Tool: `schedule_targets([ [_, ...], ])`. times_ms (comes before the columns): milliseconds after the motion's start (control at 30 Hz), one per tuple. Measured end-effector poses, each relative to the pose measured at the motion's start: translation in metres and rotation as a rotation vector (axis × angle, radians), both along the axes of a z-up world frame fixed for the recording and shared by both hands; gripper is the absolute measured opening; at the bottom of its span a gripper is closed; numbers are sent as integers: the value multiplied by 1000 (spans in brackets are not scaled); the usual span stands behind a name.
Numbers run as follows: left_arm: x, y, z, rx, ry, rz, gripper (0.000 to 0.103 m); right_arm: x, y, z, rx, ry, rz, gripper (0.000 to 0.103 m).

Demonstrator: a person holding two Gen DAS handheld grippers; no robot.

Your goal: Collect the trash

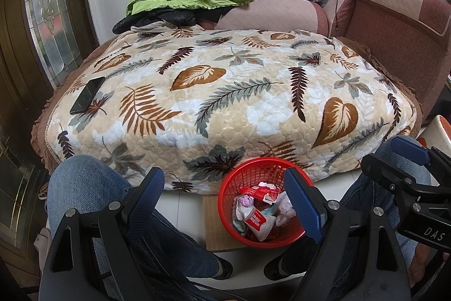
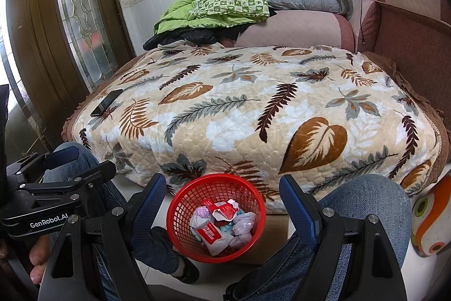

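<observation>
Red basket (image 1: 260,202) sits lower centre on floor, packed with crumpled wrappers (image 2: 222,224). Left hand-held gripper (image 1: 228,205) wide apart, holding nothing; right hand-held gripper (image 2: 222,205) same. Phone (image 1: 87,95) left on leaf-print tabletop (image 1: 225,92).

Both wrist views over basket (image 1: 255,168)

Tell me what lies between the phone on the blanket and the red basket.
Only leaf-print blanket: from the phone at its left edge to the red basket on the floor, both views show bare fabric, no trash. Wrappers sit only inside the basket.
</observation>
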State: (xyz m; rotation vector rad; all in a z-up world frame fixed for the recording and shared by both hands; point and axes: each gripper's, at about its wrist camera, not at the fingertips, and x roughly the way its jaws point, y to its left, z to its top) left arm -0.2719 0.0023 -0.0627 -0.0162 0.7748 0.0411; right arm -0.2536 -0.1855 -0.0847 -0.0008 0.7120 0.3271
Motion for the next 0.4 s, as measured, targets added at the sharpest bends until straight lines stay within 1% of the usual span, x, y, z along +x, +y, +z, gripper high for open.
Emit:
schedule_targets([
  [300, 1, 1, -2, 3, -7, -5, 86, 1, 2, -2, 5, 7, 0, 86],
  [400, 6, 6, -4, -16, 2, -10, 86, 4, 6, -5, 10, 17, 1, 86],
])
